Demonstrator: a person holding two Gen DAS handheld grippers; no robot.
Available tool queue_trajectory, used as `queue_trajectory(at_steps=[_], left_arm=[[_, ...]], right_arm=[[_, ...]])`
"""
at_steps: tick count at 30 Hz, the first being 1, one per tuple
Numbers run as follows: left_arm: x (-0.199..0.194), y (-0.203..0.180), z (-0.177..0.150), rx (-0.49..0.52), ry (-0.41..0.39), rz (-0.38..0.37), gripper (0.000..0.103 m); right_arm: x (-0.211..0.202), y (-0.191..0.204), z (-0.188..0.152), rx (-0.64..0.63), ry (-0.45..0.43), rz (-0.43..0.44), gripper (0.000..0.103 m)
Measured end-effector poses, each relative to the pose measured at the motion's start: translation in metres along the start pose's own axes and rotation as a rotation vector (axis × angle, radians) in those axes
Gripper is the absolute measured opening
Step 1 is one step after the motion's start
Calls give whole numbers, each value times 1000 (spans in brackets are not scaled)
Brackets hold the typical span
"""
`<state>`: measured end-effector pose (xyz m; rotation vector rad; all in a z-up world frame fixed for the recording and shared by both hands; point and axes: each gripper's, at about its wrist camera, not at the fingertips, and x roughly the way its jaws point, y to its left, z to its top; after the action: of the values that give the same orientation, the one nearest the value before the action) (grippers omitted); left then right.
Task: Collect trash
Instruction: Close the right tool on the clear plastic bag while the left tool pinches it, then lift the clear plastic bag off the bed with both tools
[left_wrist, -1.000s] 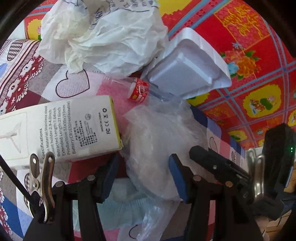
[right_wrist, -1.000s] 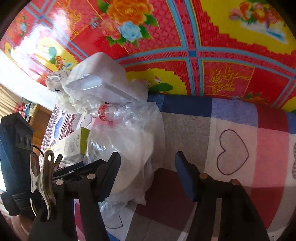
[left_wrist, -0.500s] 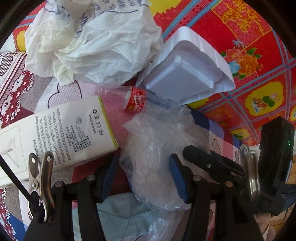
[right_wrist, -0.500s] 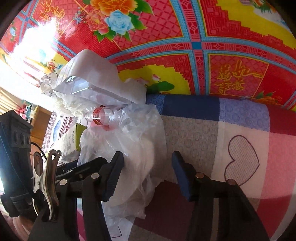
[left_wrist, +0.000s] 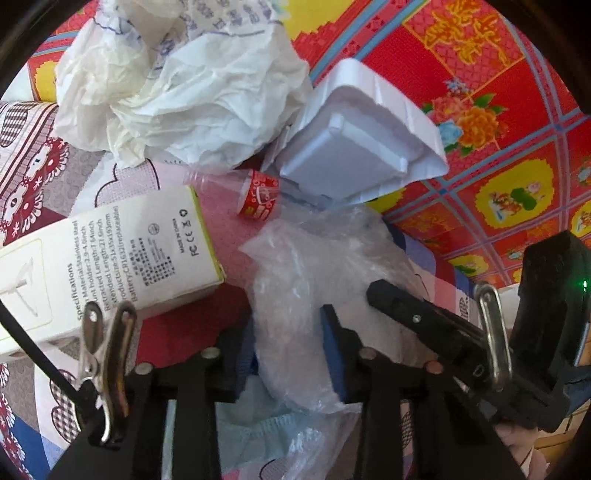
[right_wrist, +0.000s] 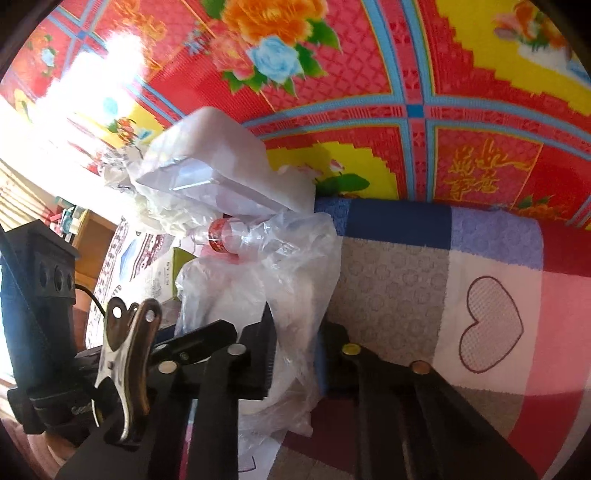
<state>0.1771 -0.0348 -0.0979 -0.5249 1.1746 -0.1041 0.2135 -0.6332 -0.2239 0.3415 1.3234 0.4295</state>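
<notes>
While closing the left gripper (left_wrist: 288, 347) on the bag (left_wrist: 314, 280), pinches its other edge with the right gripper (right_wrist: 295, 350) for lifting.

In my left view, the box (left_wrist: 110, 266) lies left of the plastic bag (left_wrist: 314, 295); the foam tray (left_wrist: 354, 147) sits above, paper (left_wrist: 184, 81) upper left.

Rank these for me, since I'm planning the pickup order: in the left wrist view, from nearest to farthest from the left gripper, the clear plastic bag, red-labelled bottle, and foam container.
1. Clear plastic bag, between the closing jaws.
2. Red-labelled bottle, just beyond it.
3. Foam container, farther, upper right.
</notes>
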Motion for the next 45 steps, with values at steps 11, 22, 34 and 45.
queue_trajectory(at_steps=[11,22,34,45], left_arm=[[-22,-15,-7,82,-27,-4,25],[-32,-46,-20,190,-21,-37,24],[-31,-82,-39,311,16,-72,24],[-36,-119,-62,414,32,-101,24]], right_arm=[[-36,3,-16,32,-72,18,11],[-86,-17,-36,103,-144,24,11],[-113,-21,-65,188,-229,-10,11],[-151,-36,-100,257,-304,-43,11]])
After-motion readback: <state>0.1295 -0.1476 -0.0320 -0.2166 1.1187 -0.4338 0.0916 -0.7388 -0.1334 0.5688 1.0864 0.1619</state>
